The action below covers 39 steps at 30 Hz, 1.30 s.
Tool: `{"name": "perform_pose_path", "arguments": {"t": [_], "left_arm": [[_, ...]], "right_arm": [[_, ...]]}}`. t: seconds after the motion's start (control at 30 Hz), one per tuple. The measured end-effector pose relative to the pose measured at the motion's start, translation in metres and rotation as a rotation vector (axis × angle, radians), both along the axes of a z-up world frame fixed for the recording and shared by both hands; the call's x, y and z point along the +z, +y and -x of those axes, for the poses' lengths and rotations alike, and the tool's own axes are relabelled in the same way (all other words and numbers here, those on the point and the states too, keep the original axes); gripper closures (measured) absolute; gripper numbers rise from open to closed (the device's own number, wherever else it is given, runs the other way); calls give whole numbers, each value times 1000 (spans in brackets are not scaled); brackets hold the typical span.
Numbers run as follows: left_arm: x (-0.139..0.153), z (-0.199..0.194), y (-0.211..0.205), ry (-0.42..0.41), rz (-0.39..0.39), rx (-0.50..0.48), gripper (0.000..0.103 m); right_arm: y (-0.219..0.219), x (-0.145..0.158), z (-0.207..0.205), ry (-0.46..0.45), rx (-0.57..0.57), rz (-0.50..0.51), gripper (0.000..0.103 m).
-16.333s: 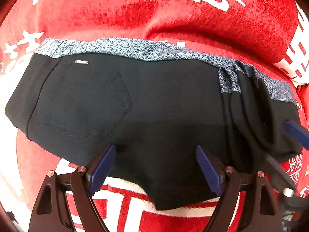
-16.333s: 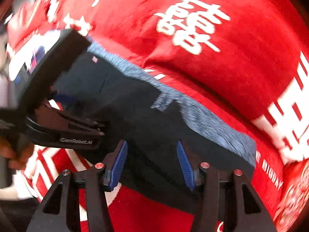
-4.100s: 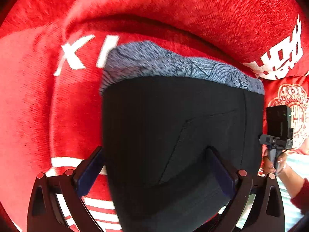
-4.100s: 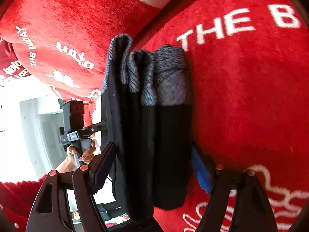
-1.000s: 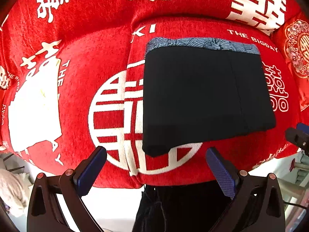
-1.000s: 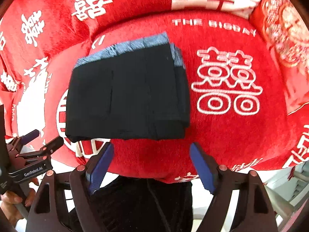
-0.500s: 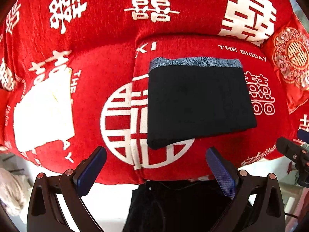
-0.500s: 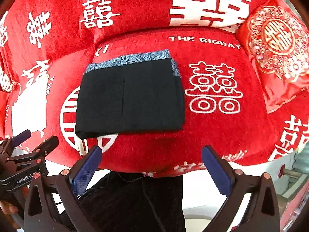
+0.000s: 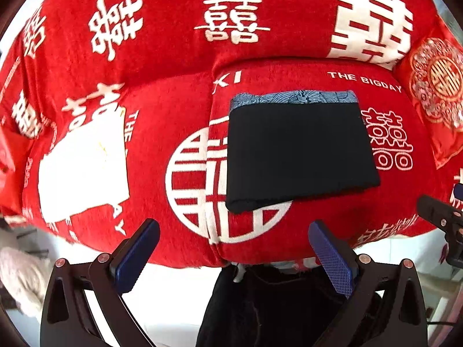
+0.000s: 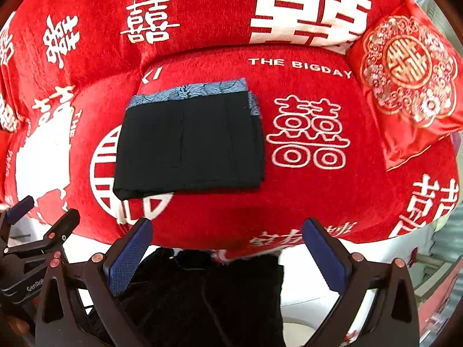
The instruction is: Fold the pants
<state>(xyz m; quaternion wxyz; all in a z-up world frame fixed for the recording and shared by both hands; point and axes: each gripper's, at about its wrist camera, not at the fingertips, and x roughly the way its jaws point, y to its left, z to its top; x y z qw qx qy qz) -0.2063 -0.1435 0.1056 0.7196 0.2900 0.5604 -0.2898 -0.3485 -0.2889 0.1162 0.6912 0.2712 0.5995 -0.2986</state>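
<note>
**Folded pants lying flat, both grippers hanging free**

I am holding my left gripper [image 9: 233, 253] and my right gripper [image 10: 224, 250] spread wide, gripping nothing, both hanging off the front edge of the red sofa cover [image 9: 179, 115]. The pants [image 9: 298, 153] are lying on the seat as a compact black rectangle, the blue-grey patterned waistband [image 9: 295, 98] at the far edge, stacked layers showing along the right side in the right wrist view. I am judging the bundle as light, soft and limp, likely to sag and unfold if lifted by one corner. If I need to touch it again, I am thinking of pinching through all the layers at the thick near fold, one gripper toward each end. To me, the folding looks finished.
</note>
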Motion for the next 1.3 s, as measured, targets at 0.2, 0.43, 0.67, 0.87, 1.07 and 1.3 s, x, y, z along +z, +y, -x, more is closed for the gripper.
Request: {"name": "perform_pose_path", "arguments": {"t": [0.2,0.43,0.67,0.87,1.07,1.3], "left_arm": [[5,16,-6,-11,-17,10,0],[11,22,-10,-15,-24,26,0],[13,24,-12,-33,-30,18,0],[15,25,-14,-38,-32,8,0],[17,24,-15,-42,-27,0,0],[18,26,-16,-50,-25,-21,0]], "right_arm": [[-5,4,5,-1,37,2,0],[-4,8,3,-2,70,32,0],[-2,8,1,-1,79,41,0],[-2,9,-2,-3,81,41,0],[-2,10,-2,-4,81,41,0],[-3,10,-3,-3,85,41,0]]}}
